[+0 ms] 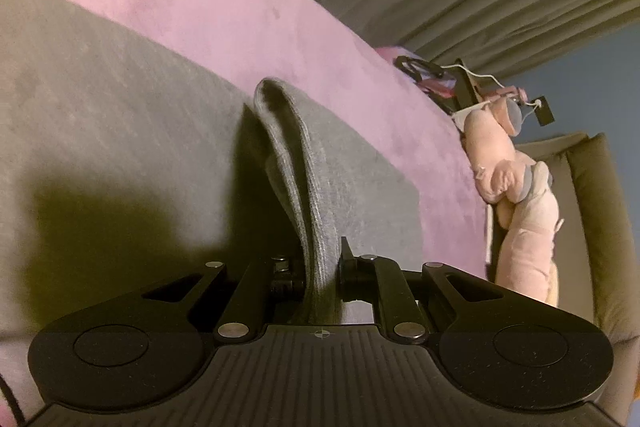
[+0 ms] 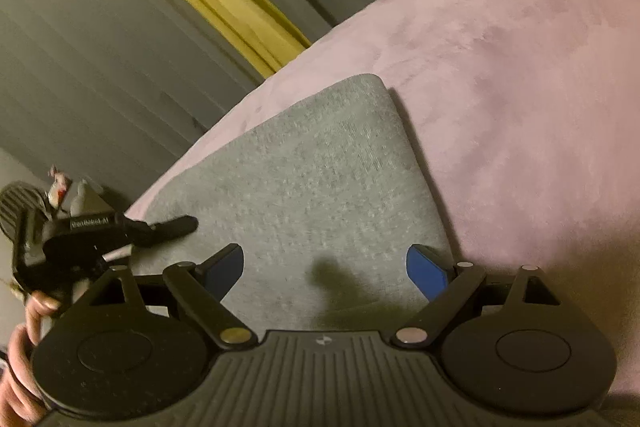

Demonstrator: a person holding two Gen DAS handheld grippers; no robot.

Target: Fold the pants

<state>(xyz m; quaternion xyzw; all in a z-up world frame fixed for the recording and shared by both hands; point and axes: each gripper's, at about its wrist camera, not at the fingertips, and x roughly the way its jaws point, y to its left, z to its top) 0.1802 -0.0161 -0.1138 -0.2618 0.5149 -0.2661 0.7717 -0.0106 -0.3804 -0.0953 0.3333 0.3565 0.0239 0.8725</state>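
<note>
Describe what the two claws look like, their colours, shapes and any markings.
Both are black, with a ribbed base plate, two round discs, silver rivets and angled link arms. The right claw has blue pads on its fingers. The left claw carries a small crosshair mark; seen from the right wrist view, its side bears blurred white lettering.

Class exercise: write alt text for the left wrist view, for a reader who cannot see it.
The left gripper is shut on a raised fold of grey pants, which lie on a pink blanket. A pink plush toy lies at the right edge.
</note>
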